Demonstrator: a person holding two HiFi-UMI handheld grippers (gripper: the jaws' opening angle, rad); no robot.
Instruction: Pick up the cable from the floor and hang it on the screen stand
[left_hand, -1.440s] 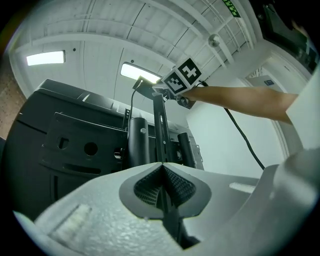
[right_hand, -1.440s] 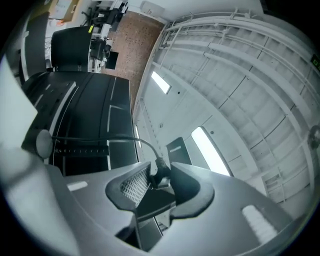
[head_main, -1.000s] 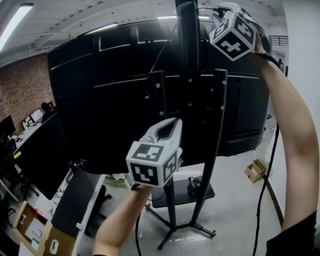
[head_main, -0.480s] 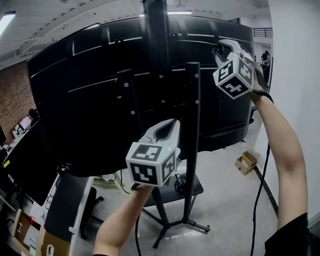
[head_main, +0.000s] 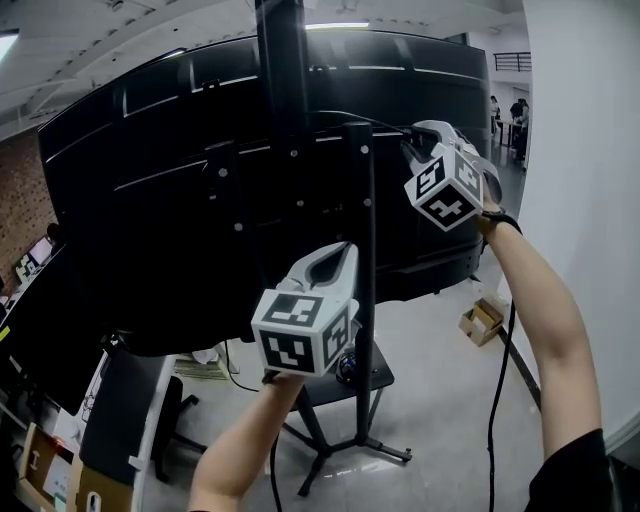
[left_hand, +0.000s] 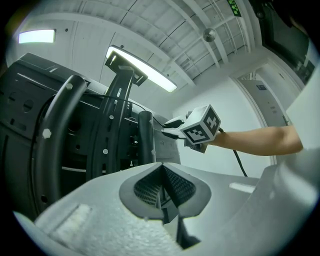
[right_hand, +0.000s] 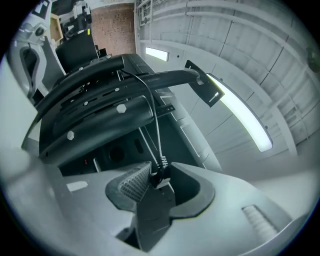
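The black screen stand (head_main: 283, 150) carries a big screen, seen from behind. My right gripper (head_main: 408, 143) is raised at the upper right, next to the stand's right upright (head_main: 361, 220). It is shut on the thin black cable's plug end (right_hand: 159, 174). From there the cable (right_hand: 154, 115) runs over the stand's bracket (right_hand: 100, 117). More cable (head_main: 493, 400) hangs down beside my right arm. My left gripper (head_main: 337, 256) hovers low in front of the stand, shut and holding nothing. The left gripper view shows the right gripper (left_hand: 167, 132) beside the uprights.
The stand's tripod feet (head_main: 345, 455) and a low shelf (head_main: 375, 375) are below my left gripper. A cardboard box (head_main: 480, 322) lies on the floor at right. A white wall (head_main: 590, 150) is close on the right. Desks and a black chair (head_main: 130, 420) stand at lower left.
My right gripper has come down from the top of the stand to beside the right upright, with the cable in it. The left gripper has kept its place.
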